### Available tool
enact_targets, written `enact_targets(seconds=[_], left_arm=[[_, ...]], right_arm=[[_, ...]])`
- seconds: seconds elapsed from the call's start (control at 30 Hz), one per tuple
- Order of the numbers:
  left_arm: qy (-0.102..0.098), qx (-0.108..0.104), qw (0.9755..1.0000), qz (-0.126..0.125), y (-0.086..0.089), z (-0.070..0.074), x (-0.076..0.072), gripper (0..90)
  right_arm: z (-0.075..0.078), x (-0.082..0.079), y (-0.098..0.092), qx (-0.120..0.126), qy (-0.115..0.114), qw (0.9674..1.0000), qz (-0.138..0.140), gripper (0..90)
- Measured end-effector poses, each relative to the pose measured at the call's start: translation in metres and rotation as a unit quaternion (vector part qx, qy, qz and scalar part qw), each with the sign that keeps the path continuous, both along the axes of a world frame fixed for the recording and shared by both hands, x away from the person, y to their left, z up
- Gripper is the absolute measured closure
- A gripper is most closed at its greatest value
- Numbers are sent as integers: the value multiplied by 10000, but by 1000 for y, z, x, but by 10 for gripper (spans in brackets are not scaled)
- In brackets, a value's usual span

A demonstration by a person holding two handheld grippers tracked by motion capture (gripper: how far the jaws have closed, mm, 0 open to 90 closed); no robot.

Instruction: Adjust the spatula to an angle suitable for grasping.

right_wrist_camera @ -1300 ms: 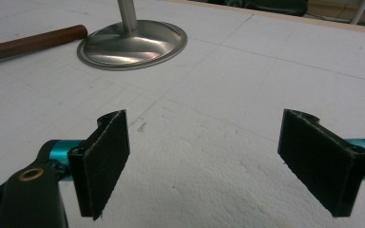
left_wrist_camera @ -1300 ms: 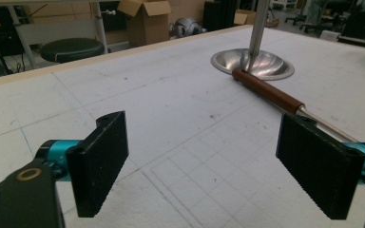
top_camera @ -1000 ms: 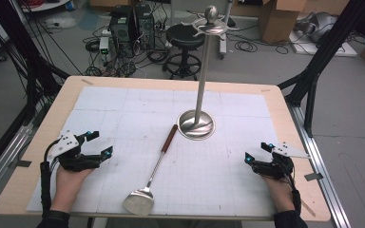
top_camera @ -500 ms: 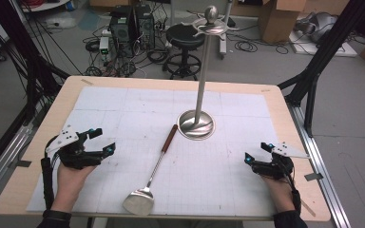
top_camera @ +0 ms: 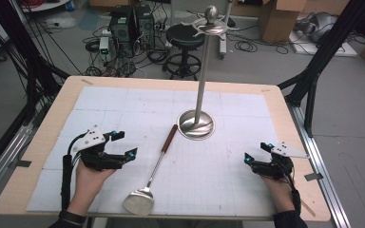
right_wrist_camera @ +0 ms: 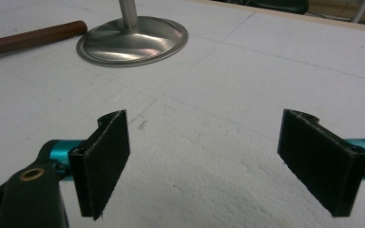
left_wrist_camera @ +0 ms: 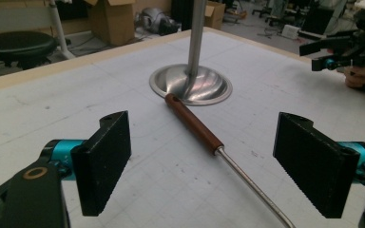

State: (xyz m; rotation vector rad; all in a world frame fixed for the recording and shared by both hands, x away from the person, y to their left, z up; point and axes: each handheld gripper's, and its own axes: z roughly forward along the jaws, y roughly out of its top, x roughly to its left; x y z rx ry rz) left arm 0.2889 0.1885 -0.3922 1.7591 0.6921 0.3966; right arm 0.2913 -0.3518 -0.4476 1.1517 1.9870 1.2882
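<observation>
High view: spatula (top_camera: 156, 169) lies flat on the table (top_camera: 43, 142), long axis running from the stand base (top_camera: 196, 125) down toward the person, brown handle (top_camera: 170, 138) just beside the base, blade at the near end. Left gripper (top_camera: 123, 145) sits near the shaft, right gripper (top_camera: 255, 153) well apart from it.

Left gripper view: jaws spread, empty, handle (left_wrist_camera: 192, 122) dead ahead between them.

Right gripper view: jaws spread, empty; handle (right_wrist_camera: 31, 39) lies left of the base (right_wrist_camera: 133, 41).

Likely left takes it.

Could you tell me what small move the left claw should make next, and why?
Probably ease the left claw forward and down over the spatula. Its jaws stand open and empty, and the brown handle lies on the mat between and ahead of them, untouched, its end by the stand's base.
</observation>
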Motion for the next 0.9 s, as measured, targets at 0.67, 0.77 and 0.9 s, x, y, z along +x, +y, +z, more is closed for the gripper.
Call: enact_targets(seconds=[0.67,0.77,0.9], left_arm=[[810,1182,9896,-138,-68,-19,1,196],[965,1413,9852,-83,-75,-23,3,212],[1169,1579,9805,-53,-81,-28,4,231]], right_arm=[[0,1,1,-49,8,10000,16,171],[0,0,1,-52,9,10000,10,171],[0,1,1,-86,20,10000,22,172]])
